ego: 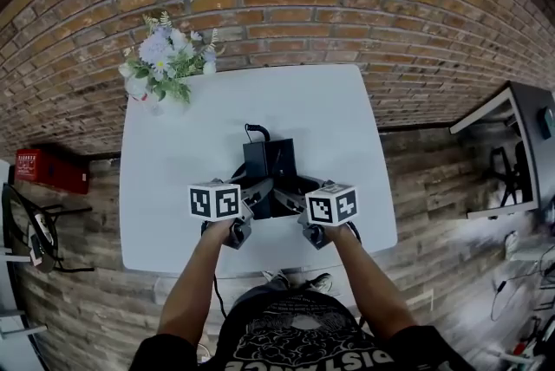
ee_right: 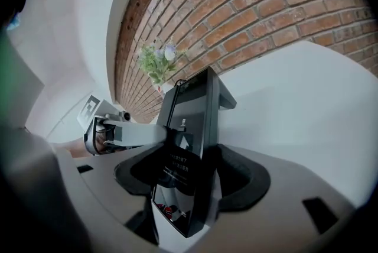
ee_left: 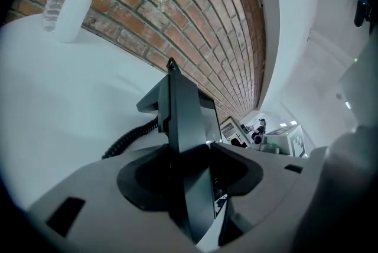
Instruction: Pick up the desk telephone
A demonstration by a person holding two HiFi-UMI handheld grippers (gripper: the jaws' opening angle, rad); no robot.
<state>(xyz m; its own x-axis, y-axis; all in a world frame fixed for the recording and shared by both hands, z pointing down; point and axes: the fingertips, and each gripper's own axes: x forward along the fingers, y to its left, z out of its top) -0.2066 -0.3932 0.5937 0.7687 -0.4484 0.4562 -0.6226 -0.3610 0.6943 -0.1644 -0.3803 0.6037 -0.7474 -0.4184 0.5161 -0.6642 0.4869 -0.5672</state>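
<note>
A black desk telephone [ego: 270, 168] stands in the middle of the white table [ego: 173, 161], its coiled cord [ee_left: 127, 139] trailing off to the left. My left gripper [ego: 256, 194] is at the phone's left side and my right gripper [ego: 300, 194] at its right side. In the left gripper view the phone's thin edge [ee_left: 183, 122] runs between the wide-spread jaws of the left gripper [ee_left: 189, 178], with dark gaps on both sides. The right gripper [ee_right: 192, 178] likewise straddles the phone's right edge [ee_right: 195, 110] with its jaws wide. The left gripper [ee_right: 127, 133] shows beyond the phone.
A white vase of flowers [ego: 163, 59] stands at the table's far left corner, with a plastic bottle [ee_left: 56, 0] beside the vase [ee_left: 74, 9]. A brick wall [ego: 286, 5] rises right behind the table. A red box [ego: 52, 168] sits on the floor at left.
</note>
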